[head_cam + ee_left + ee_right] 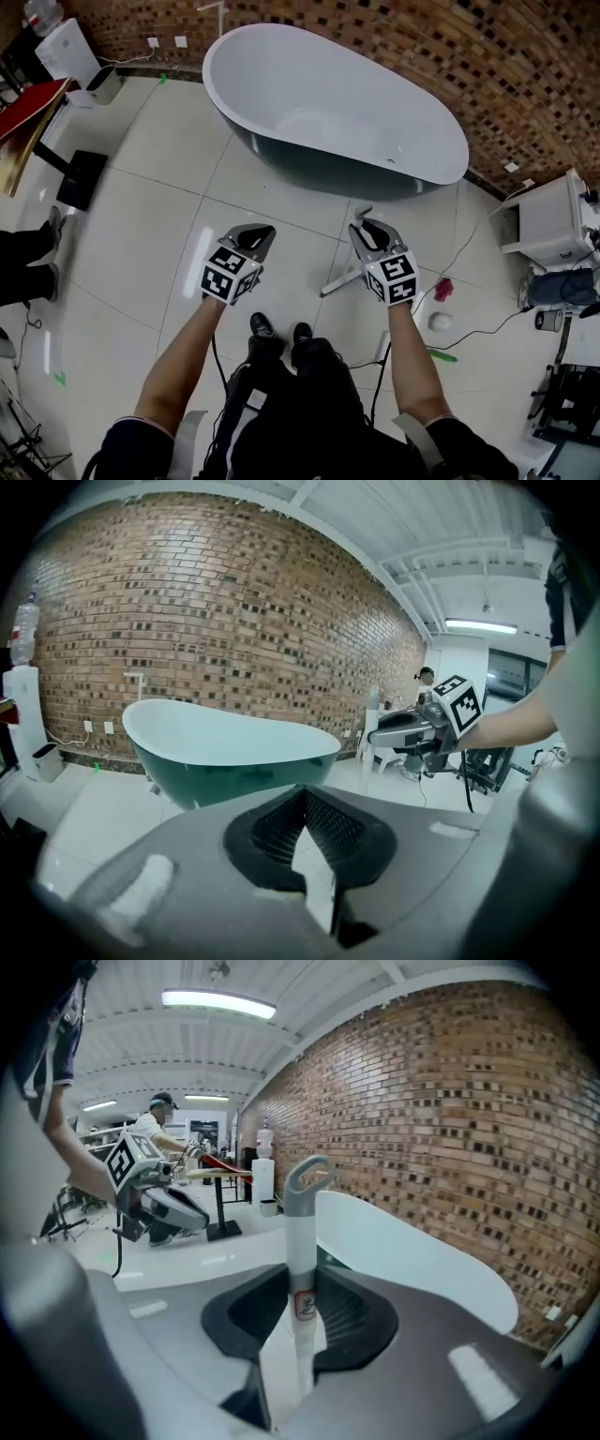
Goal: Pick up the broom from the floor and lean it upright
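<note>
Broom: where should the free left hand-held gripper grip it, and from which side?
Probably on the bare white shaft below the right hand-held gripper, which clamps it near its grey loop. Come from the left: the shaft slants toward that side, unobstructed.

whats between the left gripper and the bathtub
Only bare white tile floor lies between the left gripper and the bathtub. The head view shows this stretch, and the left gripper view agrees.
</note>
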`<state>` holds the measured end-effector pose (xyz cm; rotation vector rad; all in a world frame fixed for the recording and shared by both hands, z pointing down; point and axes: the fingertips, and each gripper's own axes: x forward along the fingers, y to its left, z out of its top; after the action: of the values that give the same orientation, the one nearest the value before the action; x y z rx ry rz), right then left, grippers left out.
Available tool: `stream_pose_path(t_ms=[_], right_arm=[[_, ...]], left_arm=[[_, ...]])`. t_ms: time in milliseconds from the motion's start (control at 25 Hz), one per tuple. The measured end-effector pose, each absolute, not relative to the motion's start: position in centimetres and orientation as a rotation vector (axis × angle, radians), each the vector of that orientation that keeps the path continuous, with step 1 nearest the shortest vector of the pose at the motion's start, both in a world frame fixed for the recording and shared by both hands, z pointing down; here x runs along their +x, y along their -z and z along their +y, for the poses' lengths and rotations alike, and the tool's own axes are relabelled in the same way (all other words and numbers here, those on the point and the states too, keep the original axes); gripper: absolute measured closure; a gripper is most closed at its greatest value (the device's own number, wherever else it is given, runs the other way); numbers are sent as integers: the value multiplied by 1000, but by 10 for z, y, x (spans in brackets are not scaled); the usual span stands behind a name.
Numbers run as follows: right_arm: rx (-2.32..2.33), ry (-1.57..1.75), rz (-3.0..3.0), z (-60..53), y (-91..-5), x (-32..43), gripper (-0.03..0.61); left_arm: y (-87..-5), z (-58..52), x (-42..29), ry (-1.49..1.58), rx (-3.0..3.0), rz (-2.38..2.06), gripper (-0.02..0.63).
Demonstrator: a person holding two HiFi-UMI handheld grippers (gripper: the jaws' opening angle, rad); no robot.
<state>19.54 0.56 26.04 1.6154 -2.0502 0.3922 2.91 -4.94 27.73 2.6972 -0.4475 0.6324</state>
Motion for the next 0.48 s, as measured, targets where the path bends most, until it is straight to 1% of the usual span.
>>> stream_pose_path(t_ms=[200, 480], right_arm=[[1784, -479, -2016, 21, -240, 210, 485], [1942, -555, -2033, 25, -219, 208, 485]], left_arm=[[-254, -38, 57, -642, 2796, -317, 615], [-233, -27, 93, -609, 2865, -222, 615]])
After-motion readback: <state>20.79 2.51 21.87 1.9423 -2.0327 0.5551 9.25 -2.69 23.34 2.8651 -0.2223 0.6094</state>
